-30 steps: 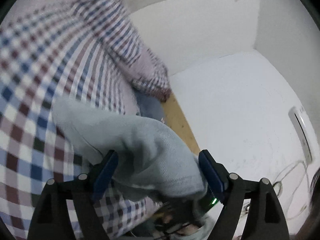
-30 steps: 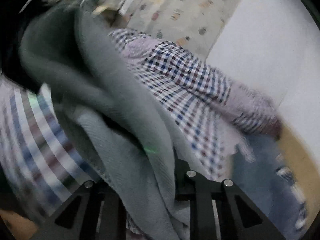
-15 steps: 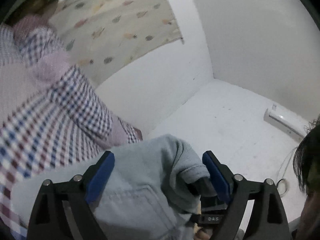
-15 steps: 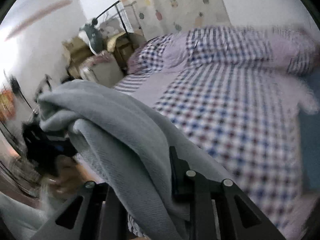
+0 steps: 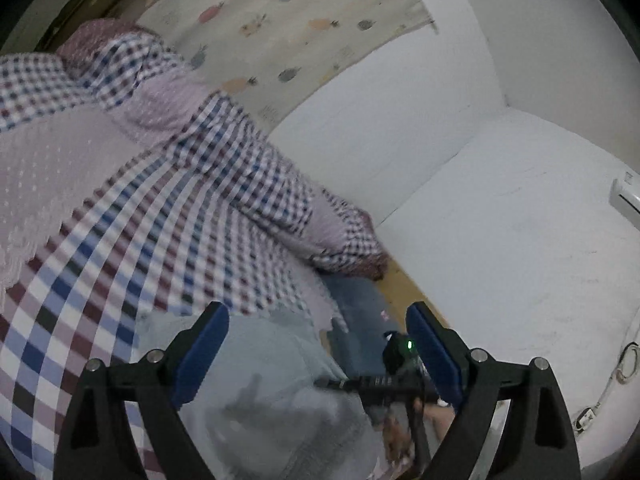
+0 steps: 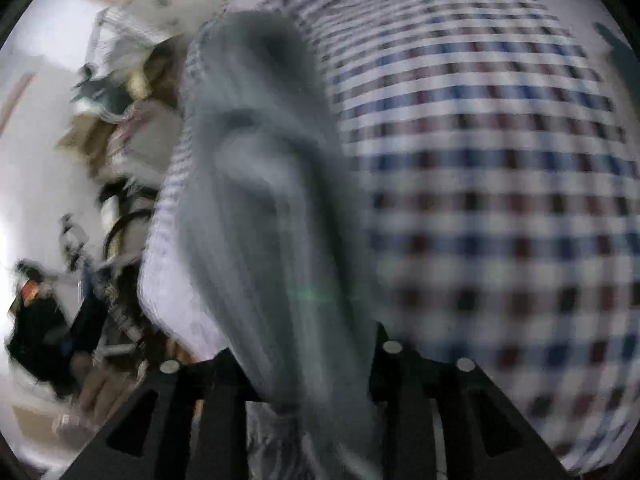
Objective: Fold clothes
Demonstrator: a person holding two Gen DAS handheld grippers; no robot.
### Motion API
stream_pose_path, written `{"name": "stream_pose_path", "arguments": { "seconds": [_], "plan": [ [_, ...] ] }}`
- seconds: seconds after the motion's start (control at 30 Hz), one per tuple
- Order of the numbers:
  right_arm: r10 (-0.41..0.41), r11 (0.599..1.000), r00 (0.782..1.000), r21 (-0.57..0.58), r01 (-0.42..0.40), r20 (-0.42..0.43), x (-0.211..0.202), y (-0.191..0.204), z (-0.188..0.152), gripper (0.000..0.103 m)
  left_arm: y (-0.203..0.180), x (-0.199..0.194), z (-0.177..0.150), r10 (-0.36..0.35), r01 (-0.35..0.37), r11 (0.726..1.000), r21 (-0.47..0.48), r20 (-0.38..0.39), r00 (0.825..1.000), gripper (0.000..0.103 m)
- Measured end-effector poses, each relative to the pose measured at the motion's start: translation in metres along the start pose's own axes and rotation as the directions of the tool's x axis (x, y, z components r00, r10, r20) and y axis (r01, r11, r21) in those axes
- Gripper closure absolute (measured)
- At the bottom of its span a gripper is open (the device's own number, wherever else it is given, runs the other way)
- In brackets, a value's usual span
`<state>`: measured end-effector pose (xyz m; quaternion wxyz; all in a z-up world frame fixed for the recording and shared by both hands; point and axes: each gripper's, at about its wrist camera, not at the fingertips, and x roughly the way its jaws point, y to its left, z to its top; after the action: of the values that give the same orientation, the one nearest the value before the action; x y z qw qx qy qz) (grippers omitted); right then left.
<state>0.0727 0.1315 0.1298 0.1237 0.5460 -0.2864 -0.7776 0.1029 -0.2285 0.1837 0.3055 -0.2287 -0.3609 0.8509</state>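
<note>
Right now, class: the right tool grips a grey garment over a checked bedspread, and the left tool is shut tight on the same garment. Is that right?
One part is wrong. The left tool is open, its blue fingers spread wide with nothing clamped, as the left wrist view shows. The rest stands: the right tool grips the grey garment over the checked bedspread.
</note>
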Motion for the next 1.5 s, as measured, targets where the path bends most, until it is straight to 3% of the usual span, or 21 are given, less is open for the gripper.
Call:
{"name": "stream_pose_path", "arguments": {
  "seconds": [0.13, 0.23, 0.37, 0.5, 0.6, 0.73, 0.8, 0.87, 1.0, 1.03, 1.13, 1.3, 1.4, 1.5],
  "plan": [
    [-0.052, 0.997, 0.998, 0.059, 0.054, -0.031, 0.001, -0.040, 0.021, 0.064, 0.016, 0.025, -0.018, 0.035, -0.034, 0.999, 0.002, -0.076, 0.996, 0.010],
    [-0.059, 0.998, 0.997, 0.022, 0.060, -0.047, -0.011, -0.048, 0.020, 0.051, 0.027, 0.043, -0.031, 0.060, -0.059, 0.998, 0.006, -0.133, 0.989, 0.010],
    [-0.098, 0.995, 0.994, -0.018, 0.098, 0.039, -0.052, -0.052, 0.012, 0.043, 0.026, 0.043, -0.047, 0.084, -0.082, 0.996, 0.018, -0.187, 0.979, 0.010],
    [-0.083, 0.991, 0.979, -0.085, 0.100, 0.188, -0.096, -0.031, -0.028, 0.042, 0.025, 0.027, -0.054, 0.073, -0.074, 0.997, 0.004, -0.180, 0.981, 0.010],
    [-0.006, 0.991, 0.972, -0.128, 0.037, 0.236, -0.113, -0.016, -0.069, 0.041, 0.019, 0.009, -0.058, 0.055, -0.055, 0.998, 0.002, -0.172, 0.984, 0.010],
    [-0.016, 0.983, 0.942, -0.165, 0.075, 0.335, -0.112, -0.001, -0.136, 0.039, 0.019, -0.005, -0.080, 0.115, -0.118, 0.993, -0.007, -0.203, 0.972, 0.010],
    [0.008, 0.990, 0.931, -0.137, 0.045, 0.365, -0.096, -0.006, -0.166, 0.038, 0.027, -0.001, -0.097, 0.145, -0.163, 0.985, -0.054, -0.250, 0.957, 0.010],
    [0.014, 0.995, 0.929, -0.097, 0.023, 0.371, -0.076, -0.017, -0.188, 0.038, 0.034, 0.008, -0.119, 0.208, -0.239, 0.969, -0.060, -0.314, 0.926, 0.010],
    [-0.036, 0.999, 0.956, -0.026, 0.046, 0.290, -0.021, -0.033, -0.222, 0.038, 0.041, 0.034, -0.158, 0.266, -0.321, 0.946, -0.042, -0.465, 0.845, 0.010],
    [-0.052, 0.998, 0.964, -0.023, 0.060, 0.261, -0.008, -0.033, -0.226, 0.038, 0.041, 0.040, -0.165, 0.261, -0.317, 0.948, -0.035, -0.484, 0.835, 0.010],
    [-0.092, 0.994, 0.975, -0.035, 0.101, 0.202, 0.020, -0.027, -0.233, 0.038, 0.033, 0.052, -0.170, 0.242, -0.286, 0.958, -0.013, -0.499, 0.832, 0.011],
    [-0.073, 0.997, 0.978, -0.018, 0.078, 0.193, 0.041, -0.026, -0.231, 0.038, 0.012, 0.066, -0.151, 0.167, -0.179, 0.984, 0.021, -0.476, 0.863, 0.018],
    [-0.014, 0.999, 0.983, 0.033, 0.008, 0.183, 0.045, -0.029, -0.227, 0.052, 0.010, 0.065, -0.136, 0.135, -0.157, 0.988, -0.010, -0.459, 0.878, 0.019],
    [0.092, 0.995, 0.961, 0.015, -0.099, 0.259, 0.017, -0.016, -0.219, 0.066, 0.016, 0.051, -0.142, 0.152, -0.180, 0.983, -0.020, -0.452, 0.879, 0.020]
  ]
}}
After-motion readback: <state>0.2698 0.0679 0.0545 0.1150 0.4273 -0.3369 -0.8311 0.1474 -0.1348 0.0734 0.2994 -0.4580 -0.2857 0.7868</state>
